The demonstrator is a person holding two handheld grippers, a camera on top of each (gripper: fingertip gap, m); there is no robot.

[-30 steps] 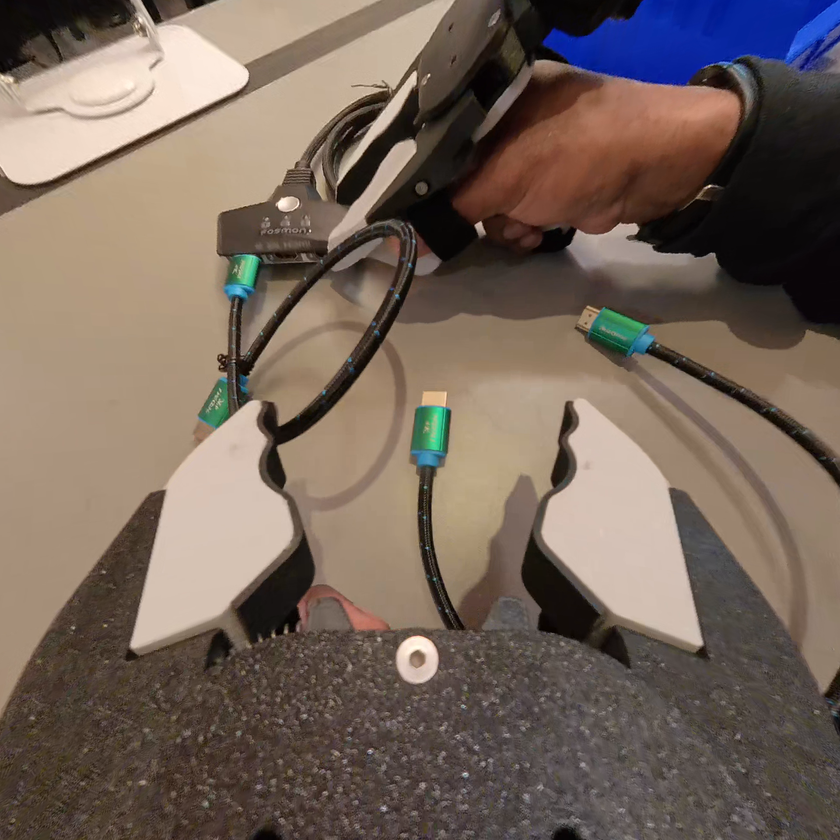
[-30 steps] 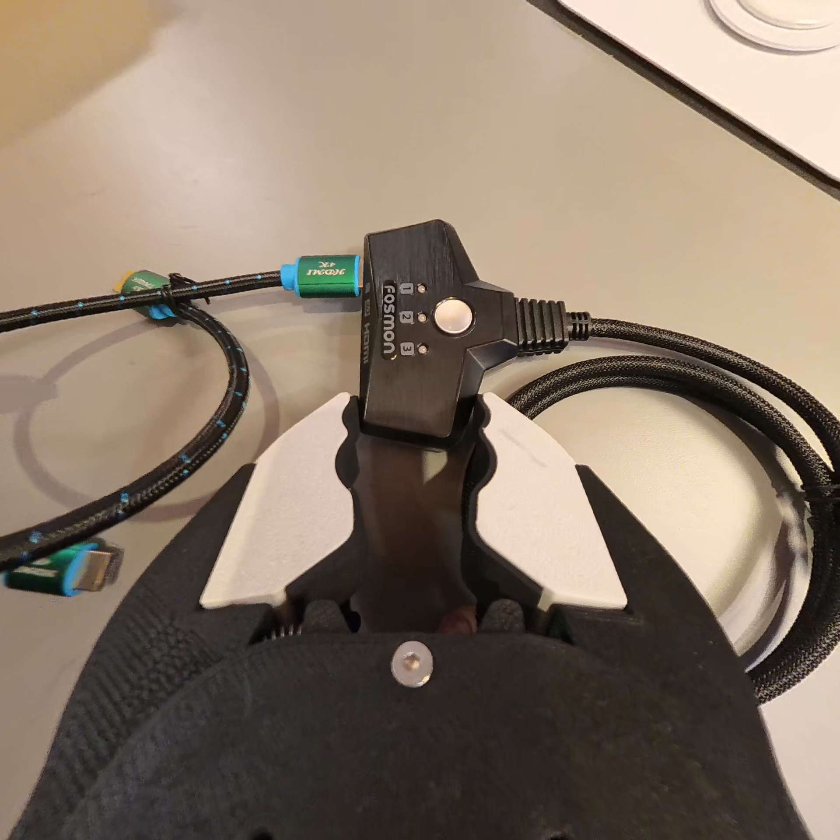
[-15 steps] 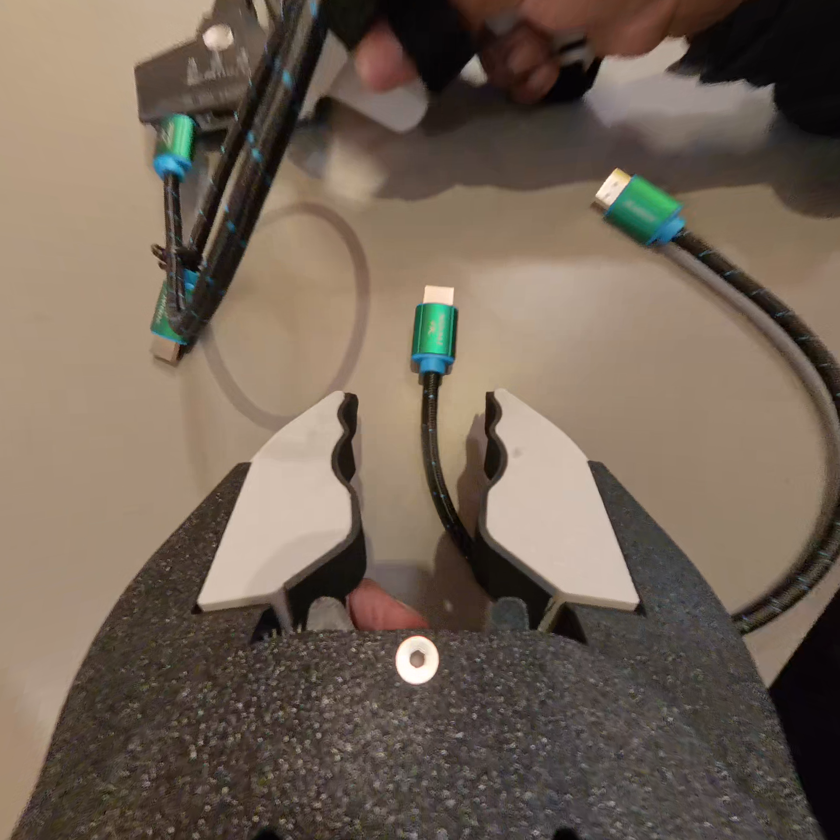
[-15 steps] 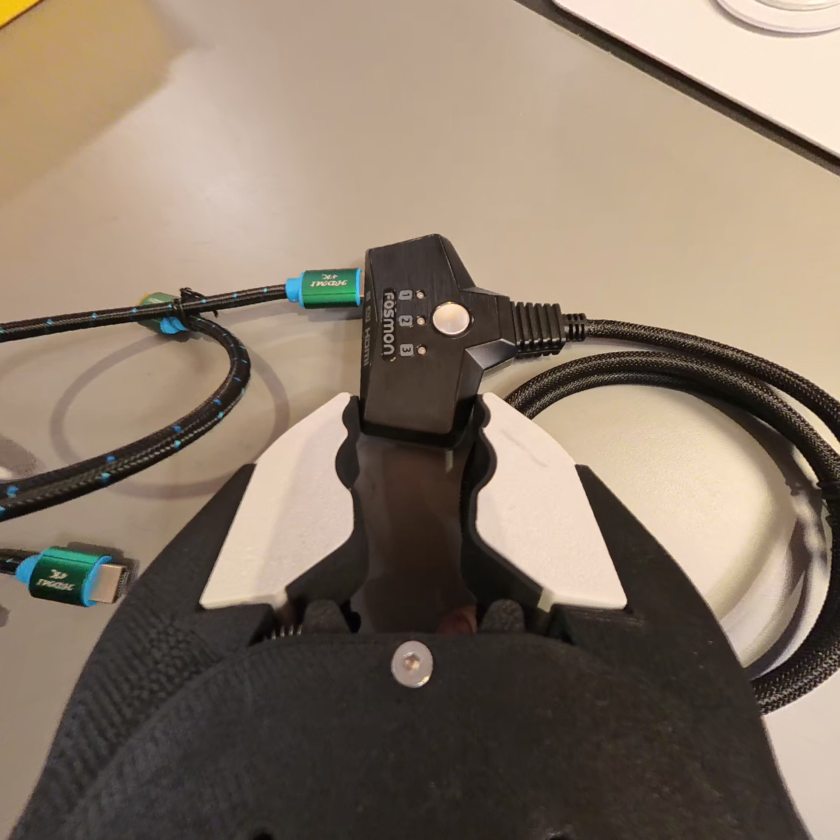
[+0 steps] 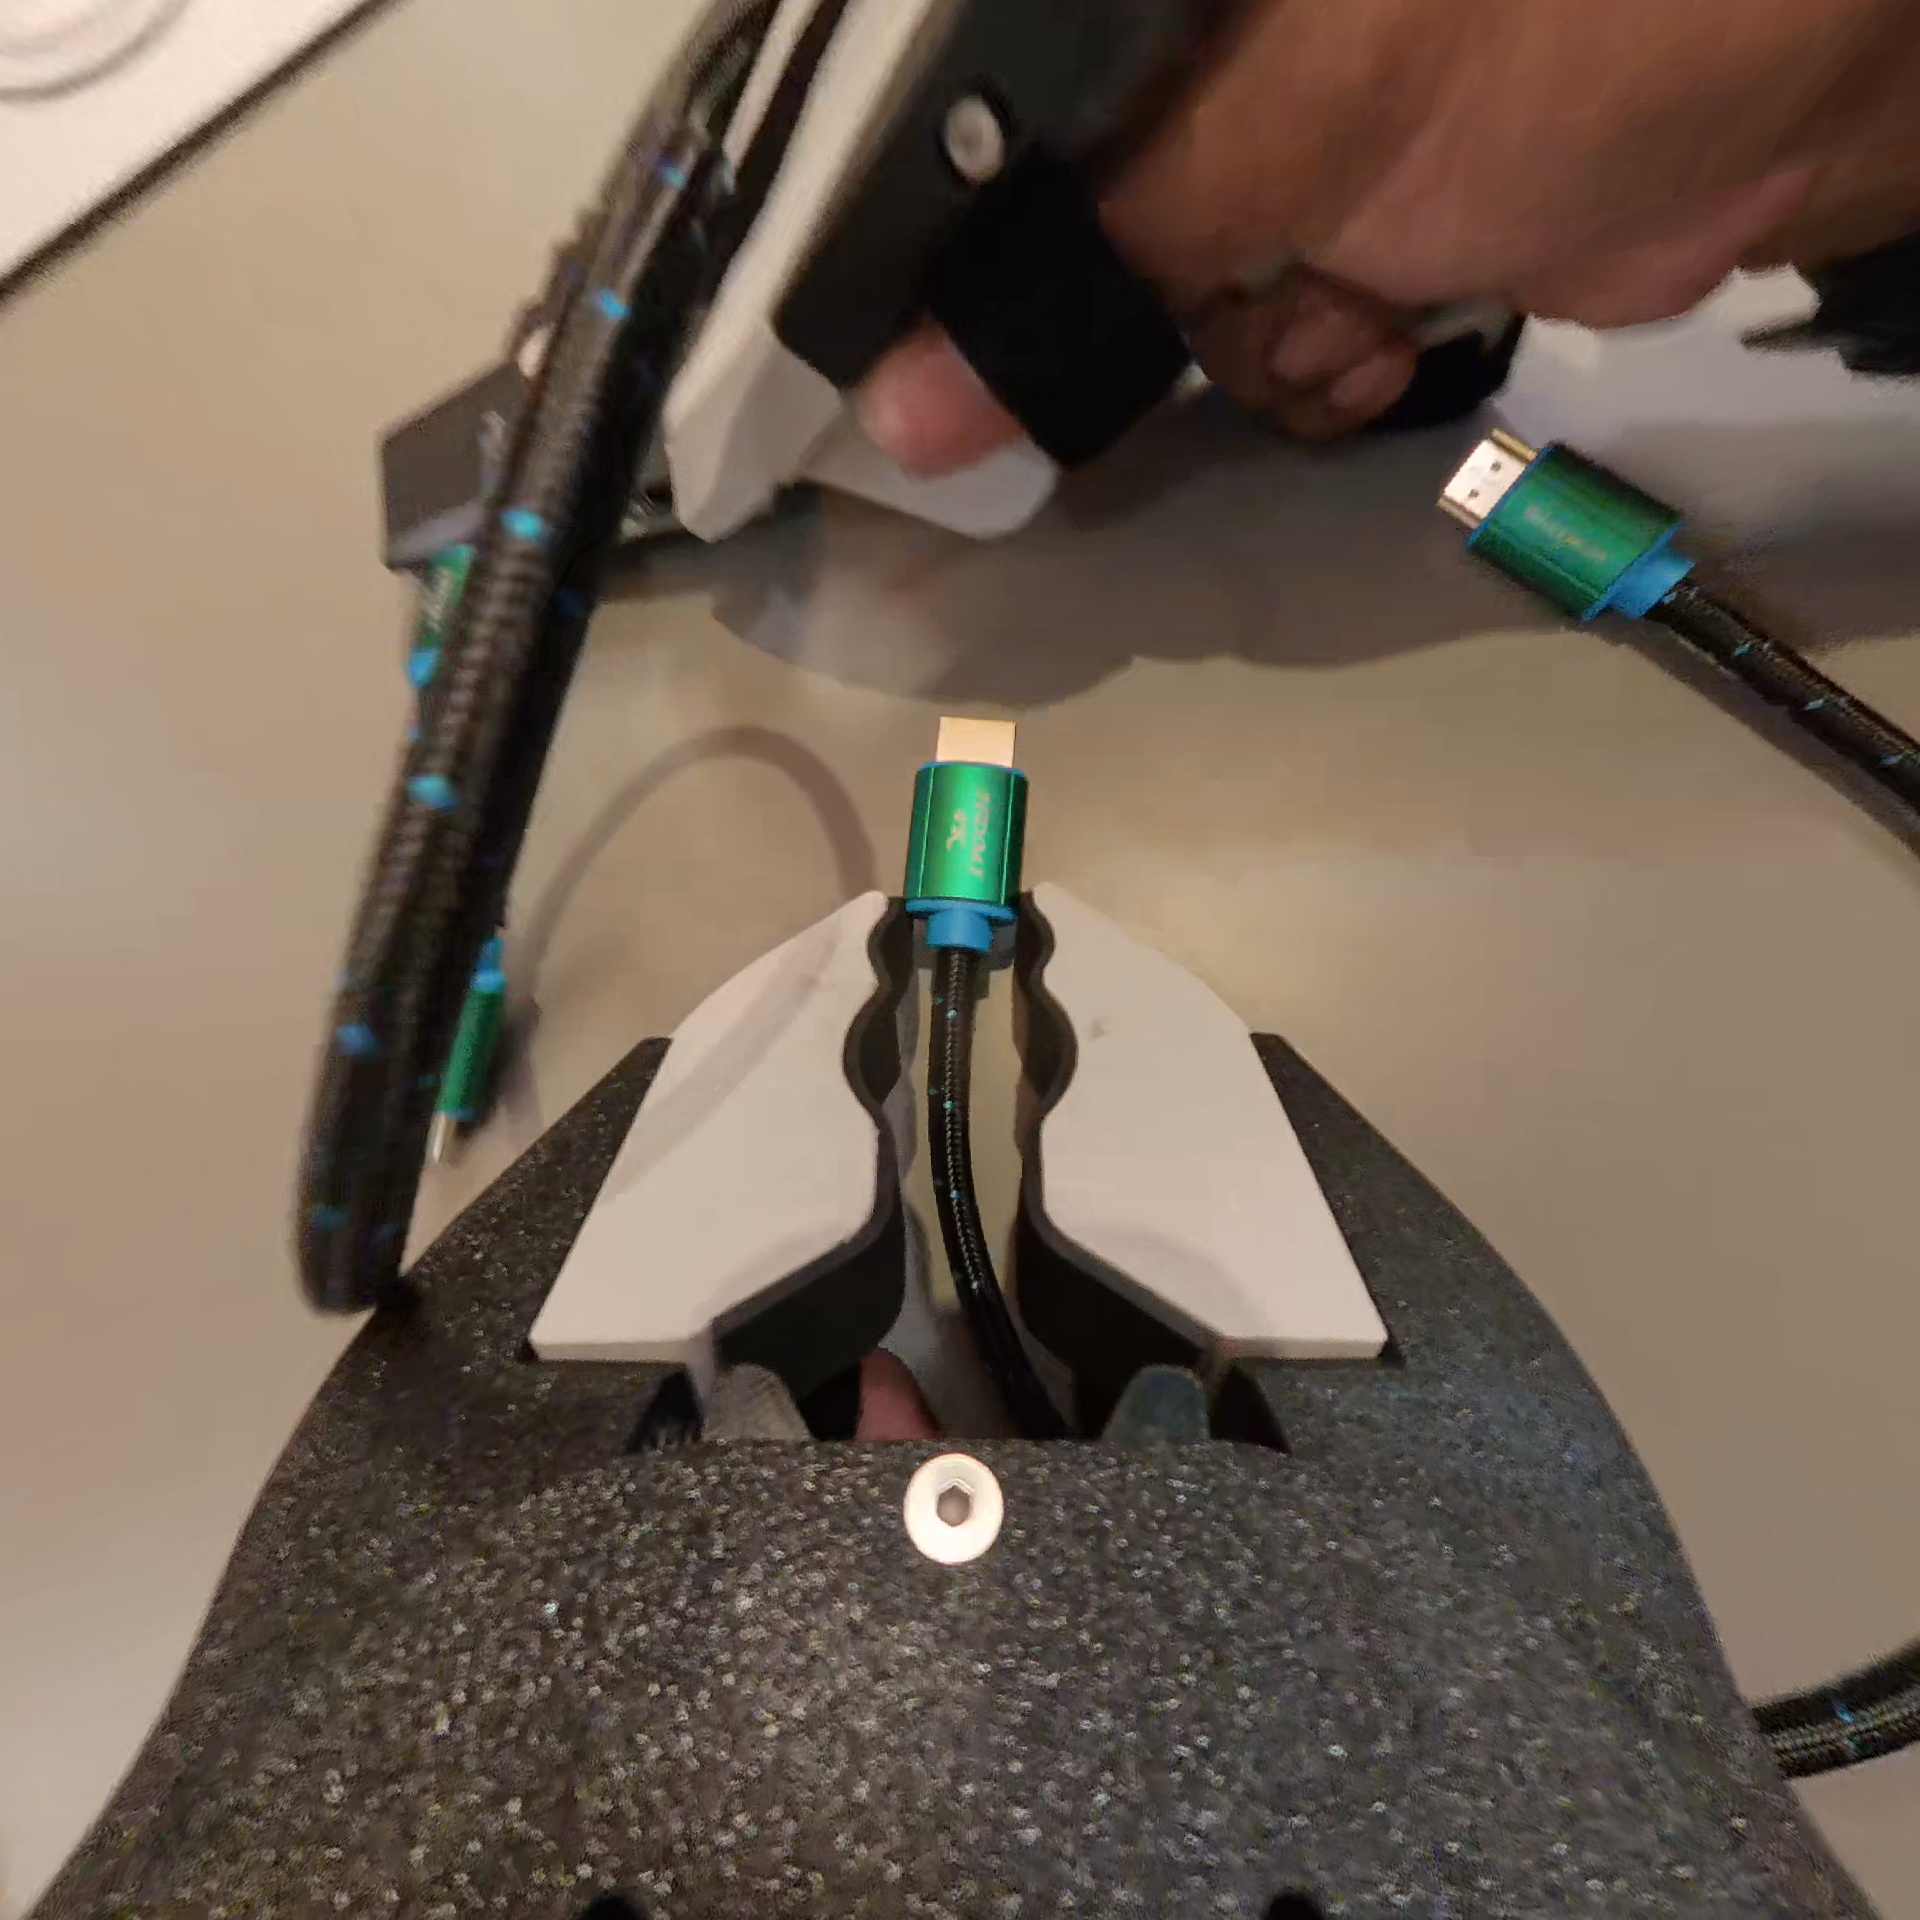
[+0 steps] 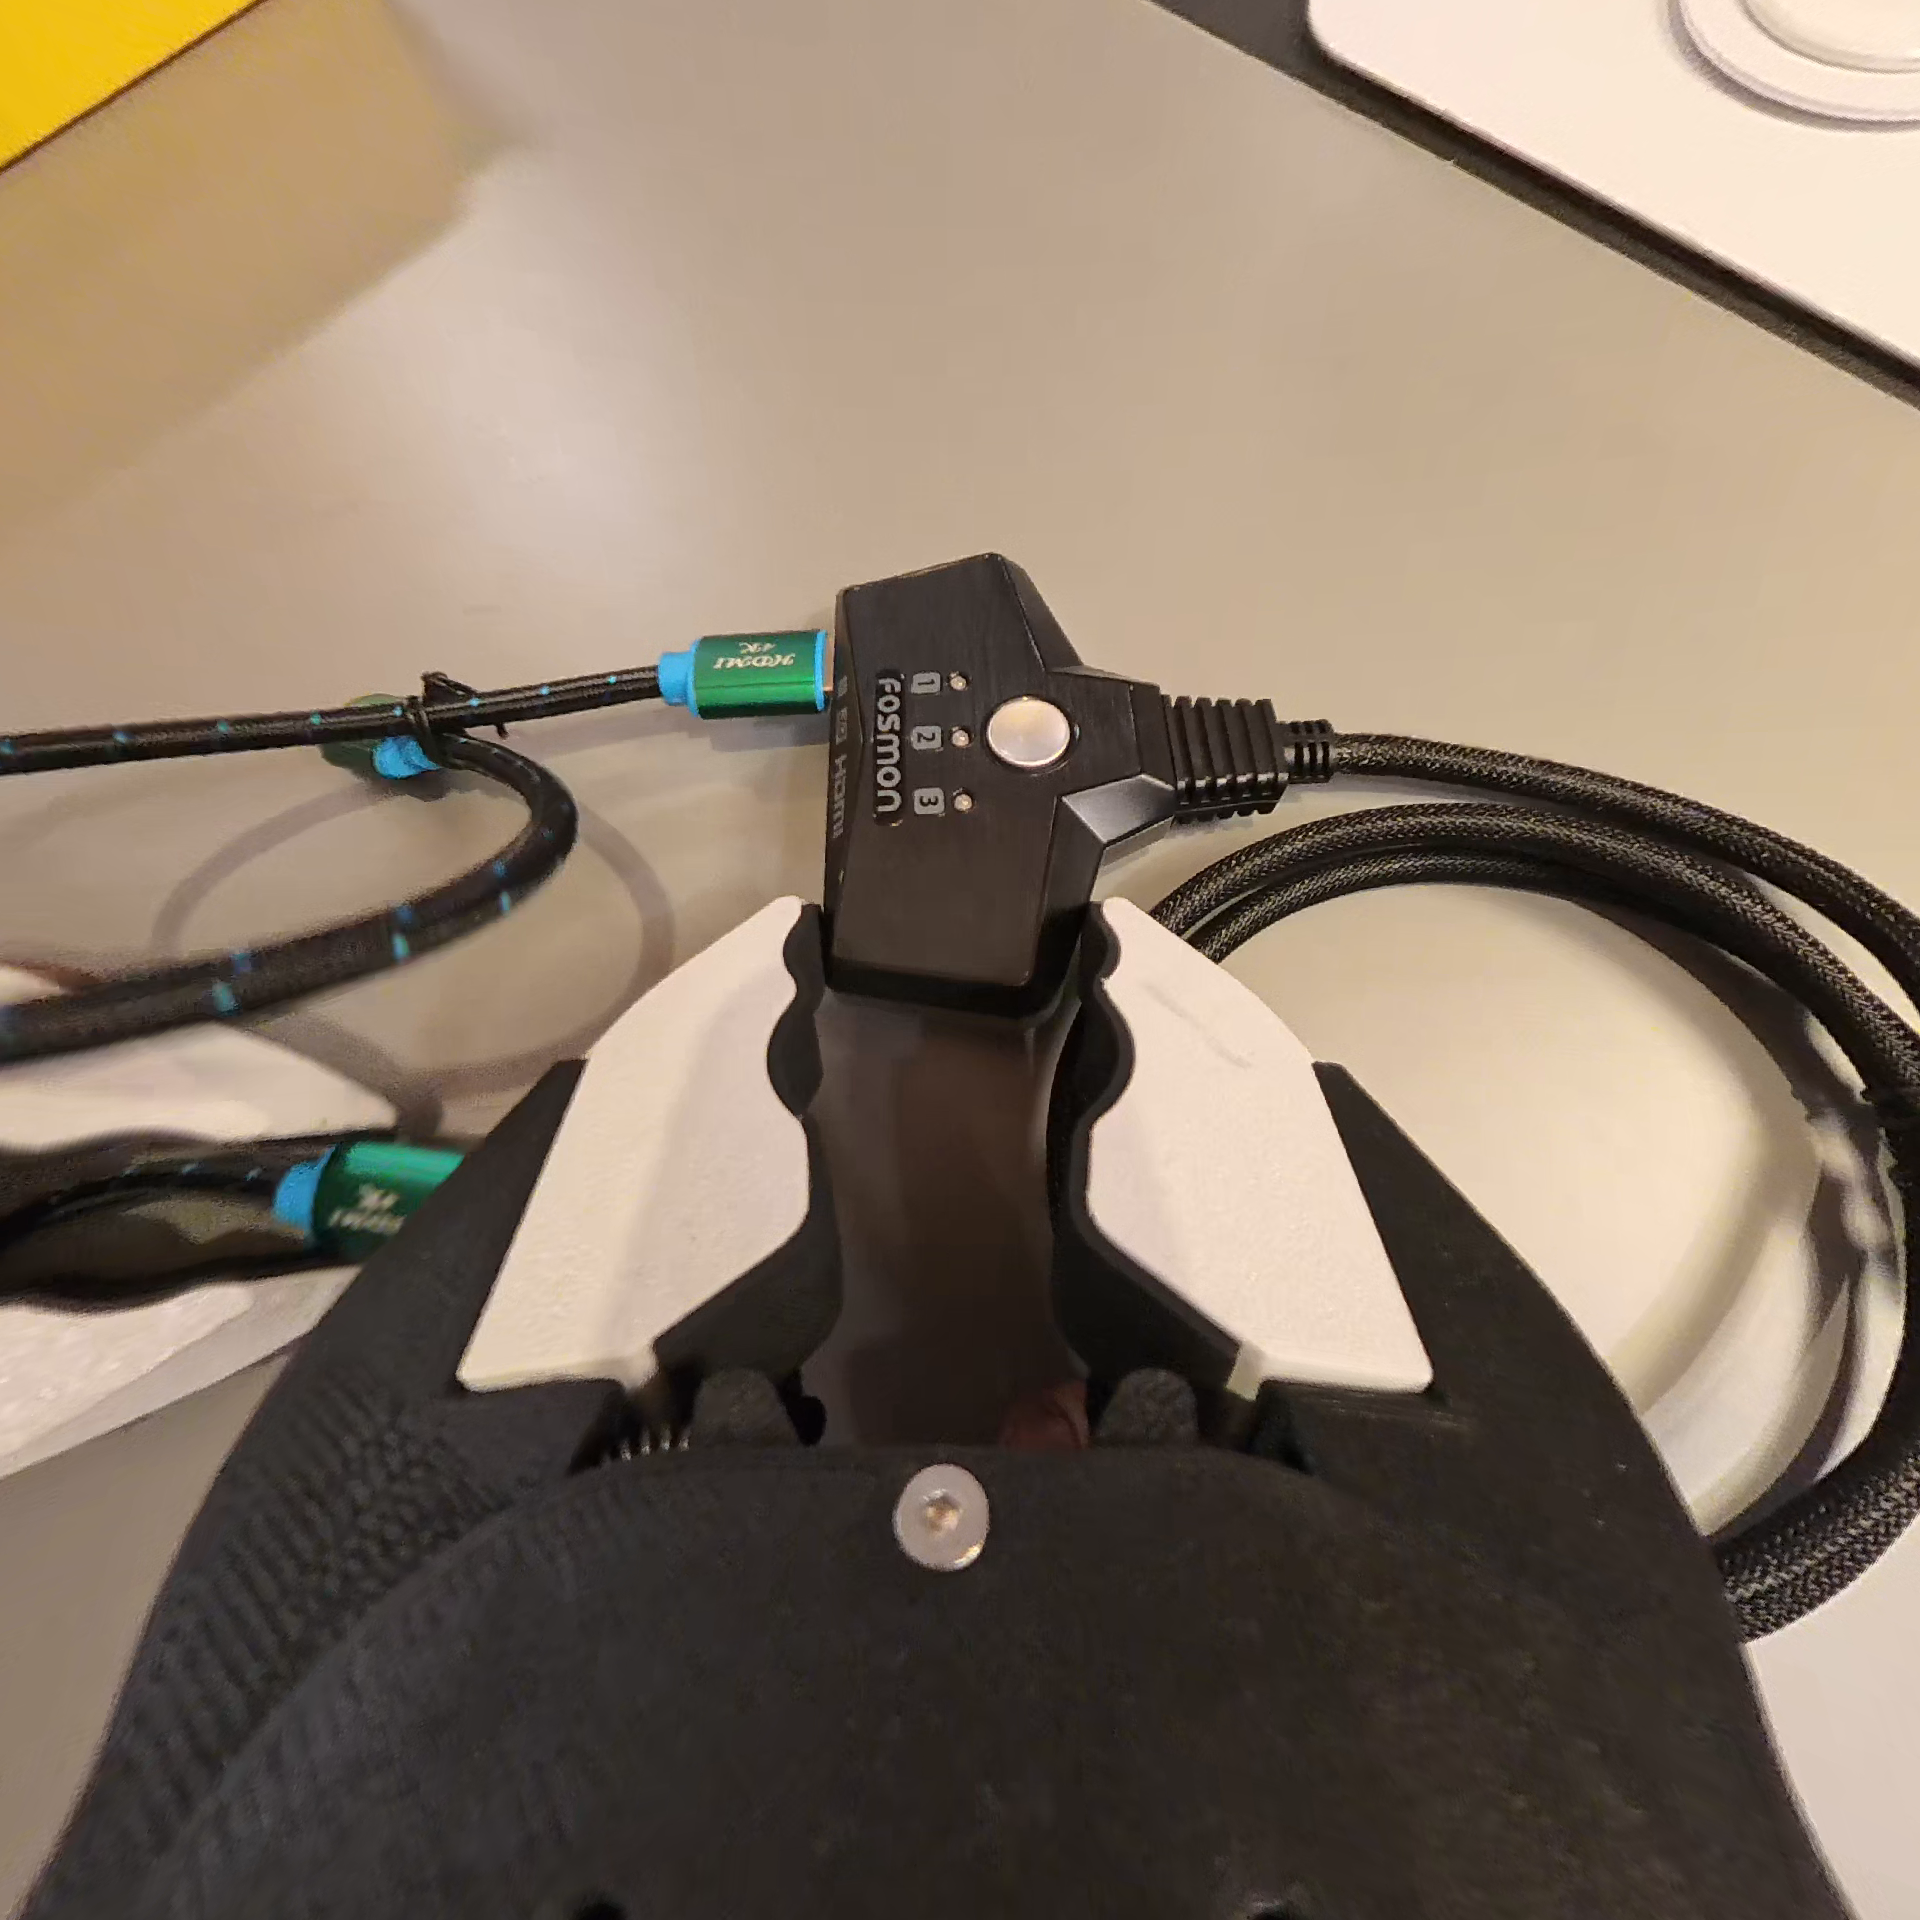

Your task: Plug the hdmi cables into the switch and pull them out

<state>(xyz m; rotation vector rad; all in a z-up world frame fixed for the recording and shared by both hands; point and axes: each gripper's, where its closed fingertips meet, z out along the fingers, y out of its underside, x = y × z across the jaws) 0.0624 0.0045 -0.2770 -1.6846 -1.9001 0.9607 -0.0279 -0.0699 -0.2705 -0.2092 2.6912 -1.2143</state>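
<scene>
Left gripper (image 5: 961,925) clenched on braided cable behind glossy green plug (image 5: 964,840); right gripper (image 6: 954,920) clamps brushed-black angular switch (image 6: 951,769), 1 green plug (image 6: 750,673) seated.

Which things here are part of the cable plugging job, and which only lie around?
Job:
- black HDMI switch box
- plugged green metal connector
- green connector in left hand-held gripper
- free green connector

Lying about:
- white flat tray
- yellow object

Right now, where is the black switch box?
In the right wrist view, the black switch box sits mid-frame on the table, pinched at its near end by the right gripper, with a green plug plugged into its left side.
</scene>
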